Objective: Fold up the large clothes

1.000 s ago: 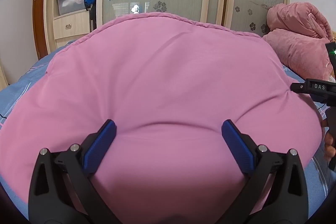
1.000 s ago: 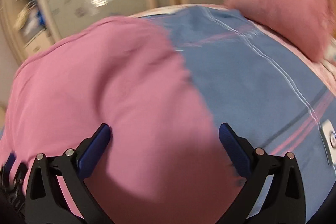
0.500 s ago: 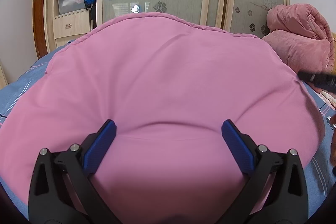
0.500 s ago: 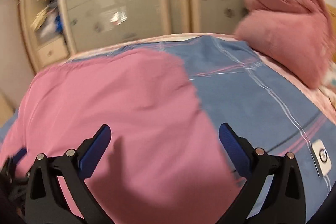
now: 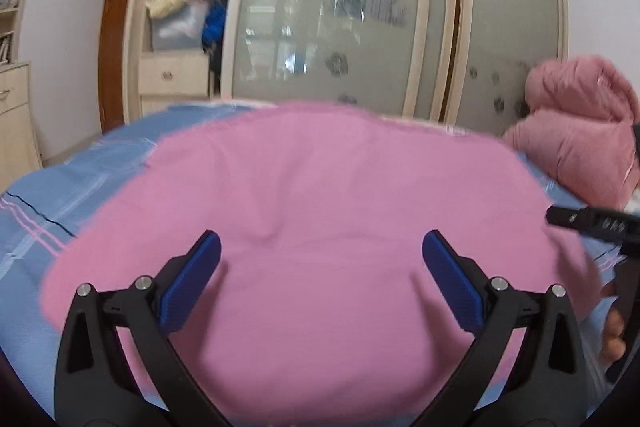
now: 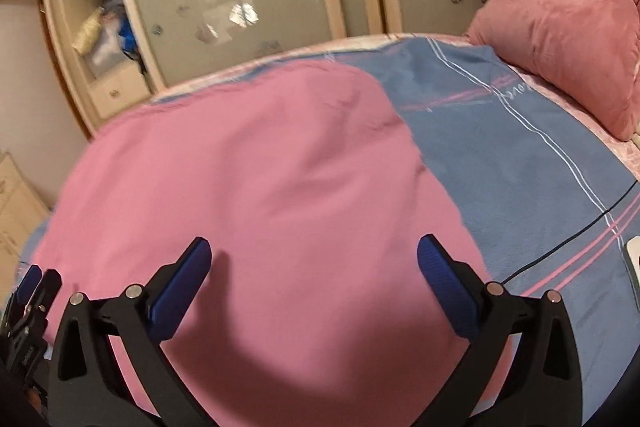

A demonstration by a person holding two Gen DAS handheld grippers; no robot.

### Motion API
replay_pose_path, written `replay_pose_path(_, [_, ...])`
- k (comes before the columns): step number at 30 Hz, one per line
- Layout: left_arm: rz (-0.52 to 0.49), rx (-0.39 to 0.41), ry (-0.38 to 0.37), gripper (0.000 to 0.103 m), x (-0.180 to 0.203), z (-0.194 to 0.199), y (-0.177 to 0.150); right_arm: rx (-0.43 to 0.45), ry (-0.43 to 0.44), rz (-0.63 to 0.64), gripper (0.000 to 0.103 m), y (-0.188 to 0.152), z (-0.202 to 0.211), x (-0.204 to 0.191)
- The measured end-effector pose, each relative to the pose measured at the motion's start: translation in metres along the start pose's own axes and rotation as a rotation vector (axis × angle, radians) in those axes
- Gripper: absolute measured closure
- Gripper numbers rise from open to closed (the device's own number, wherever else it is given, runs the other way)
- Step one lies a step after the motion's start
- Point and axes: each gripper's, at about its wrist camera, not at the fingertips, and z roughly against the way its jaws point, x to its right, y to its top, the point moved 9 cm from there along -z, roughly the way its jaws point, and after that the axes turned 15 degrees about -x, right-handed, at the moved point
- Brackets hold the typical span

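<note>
- Pink garment (image 5: 328,211) lies spread flat on the blue striped bedsheet (image 6: 520,163), filling the middle of the bed and reaching close to its far edge.
- Left gripper (image 5: 320,279) hangs above the garment's near part, its blue-padded fingers (image 5: 192,279) spread wide, nothing between them.
- Right gripper (image 6: 314,287) is over the garment's near right part, fingers (image 6: 448,291) likewise released, gripping nothing.
- Bare sheet shows to the right of the garment, crossed by white and pink stripes.
- A rolled pink quilt (image 6: 560,27) sits at the bed's far right corner.
- Behind the bed, a wardrobe with frosted sliding doors (image 5: 340,27), its left shelves (image 5: 180,15) stuffed with clothes.
</note>
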Motion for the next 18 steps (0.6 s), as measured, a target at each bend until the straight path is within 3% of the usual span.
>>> replay_pose_path(4, [0.004, -0.043, 0.076, 0.002, -0.025, 0.005, -0.010, 0.012, -0.002, 0.041, 0.001, -0.018, 0.004, -0.022])
replay_pose_path(7, [0.059, -0.123, 0.029, 0.002, -0.042, -0.015, -0.026, 0.042, -0.102, 0.116, 0.001, -0.030, -0.005, -0.032])
replay_pose_path(9, [0.073, -0.124, 0.007, 0.002, -0.045, -0.020, -0.032, 0.060, -0.157, 0.165, 0.001, -0.035, -0.015, -0.035])
replay_pose_path(13, [0.035, -0.142, 0.075, 0.002, -0.040, -0.030, -0.032, 0.067, -0.182, 0.184, 0.001, -0.033, -0.031, -0.030])
replay_pose_path(18, [0.046, -0.156, 0.059, 0.002, -0.043, -0.034, -0.033, 0.058, -0.178, 0.185, 0.001, -0.036, -0.032, -0.027])
